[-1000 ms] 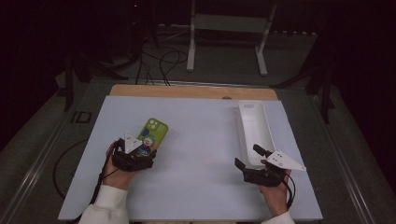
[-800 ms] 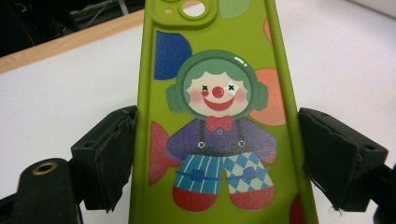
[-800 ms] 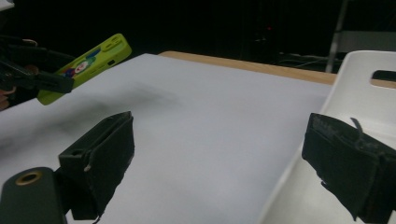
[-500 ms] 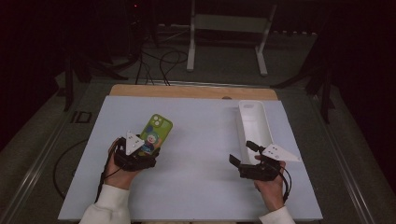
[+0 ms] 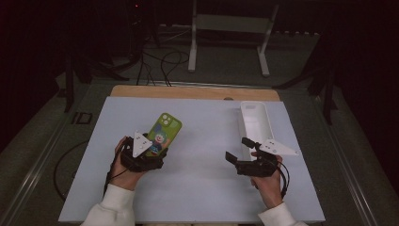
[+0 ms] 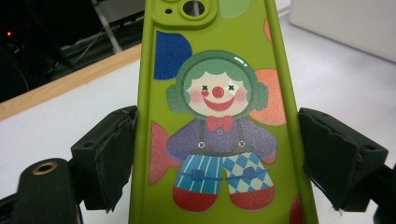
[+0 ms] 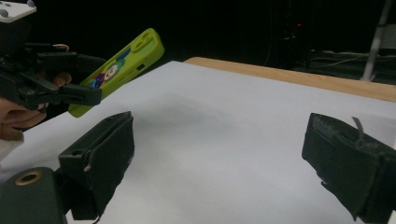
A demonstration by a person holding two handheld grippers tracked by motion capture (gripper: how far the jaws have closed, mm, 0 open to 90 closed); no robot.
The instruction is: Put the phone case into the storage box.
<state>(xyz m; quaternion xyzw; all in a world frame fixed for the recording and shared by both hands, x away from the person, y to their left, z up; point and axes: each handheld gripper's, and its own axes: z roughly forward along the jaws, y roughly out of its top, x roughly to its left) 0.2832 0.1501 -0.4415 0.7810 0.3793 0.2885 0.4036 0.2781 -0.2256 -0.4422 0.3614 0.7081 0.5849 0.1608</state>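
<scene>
Phone case showing lime green, printed with a clown: green hair, white face, red nose and smile, red bow tie, purple shirt, blue-and-white checked and striped trousers, red shoes. Blue, orange and pale green discs sitting around the figure. Left gripper showing black, its top plate reading white-grey; right gripper black too, with the same pale plate. Table sheet looking pale bluish white, a tan wooden edge running along its far side. Tray showing plain white. Sleeves appearing white. Background staying dark.
</scene>
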